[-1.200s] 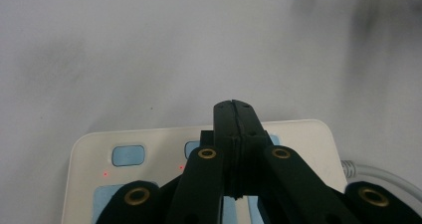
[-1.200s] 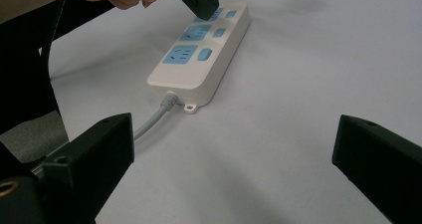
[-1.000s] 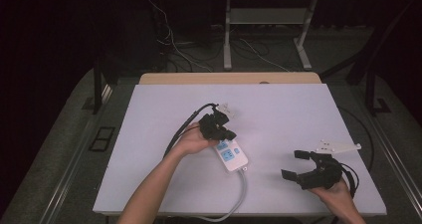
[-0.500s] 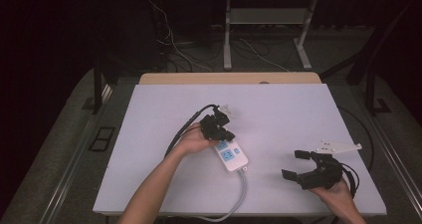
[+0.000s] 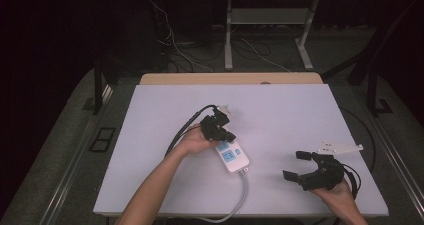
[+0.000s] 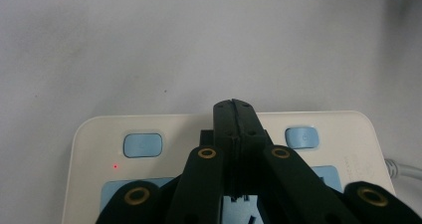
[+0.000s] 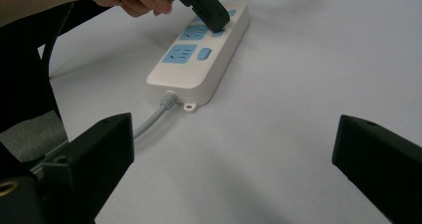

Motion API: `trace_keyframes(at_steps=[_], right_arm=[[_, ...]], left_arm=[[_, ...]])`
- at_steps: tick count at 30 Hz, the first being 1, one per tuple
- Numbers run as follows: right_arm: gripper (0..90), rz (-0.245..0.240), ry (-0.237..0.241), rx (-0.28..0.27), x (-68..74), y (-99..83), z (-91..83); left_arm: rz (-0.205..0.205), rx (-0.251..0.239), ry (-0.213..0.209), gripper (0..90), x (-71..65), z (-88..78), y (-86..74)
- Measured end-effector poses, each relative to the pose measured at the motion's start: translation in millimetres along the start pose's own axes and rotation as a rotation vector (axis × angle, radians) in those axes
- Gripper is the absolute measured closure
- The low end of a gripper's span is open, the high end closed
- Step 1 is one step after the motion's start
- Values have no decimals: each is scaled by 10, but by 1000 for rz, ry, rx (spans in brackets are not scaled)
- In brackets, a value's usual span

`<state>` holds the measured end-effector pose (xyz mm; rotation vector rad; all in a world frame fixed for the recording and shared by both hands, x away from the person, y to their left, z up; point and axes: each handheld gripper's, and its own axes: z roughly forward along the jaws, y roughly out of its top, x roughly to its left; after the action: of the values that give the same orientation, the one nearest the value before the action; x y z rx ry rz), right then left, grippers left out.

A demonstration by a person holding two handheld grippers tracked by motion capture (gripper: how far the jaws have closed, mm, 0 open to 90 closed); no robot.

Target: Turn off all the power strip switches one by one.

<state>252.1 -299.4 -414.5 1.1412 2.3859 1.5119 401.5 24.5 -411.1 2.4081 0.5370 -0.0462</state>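
Nearby, right gripper [image 5: 303,166] fingers apart, well clear of power strip [image 5: 231,157]

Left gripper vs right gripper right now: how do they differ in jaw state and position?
The left gripper has its jaws shut together, tips down on the white power strip with blue sockets; the right gripper has its jaws wide open with nothing between them. The left works mid-table; the right sits apart near the table's right front. Both are black, hand-held and cabled.
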Motion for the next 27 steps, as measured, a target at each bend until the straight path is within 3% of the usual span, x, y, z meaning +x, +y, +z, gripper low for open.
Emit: trace_keyframes(at_steps=[7, 13, 19, 27], right_arm=[[27, -3, 1, 4, 19, 2, 13], [27, -2, 0, 5, 20, 1, 13], [27, -2, 0, 5, 13, 1, 14], [27, -1, 1, 5, 9, 1, 12]], left_arm=[[-19, -26, -6, 898, 8, 15, -41], [-9, -20, 13, 897, -20, 8, -34], [-42, -27, 3, 895, -1, 6, -44], [-55, -26, 6, 892, -4, 6, -36]])
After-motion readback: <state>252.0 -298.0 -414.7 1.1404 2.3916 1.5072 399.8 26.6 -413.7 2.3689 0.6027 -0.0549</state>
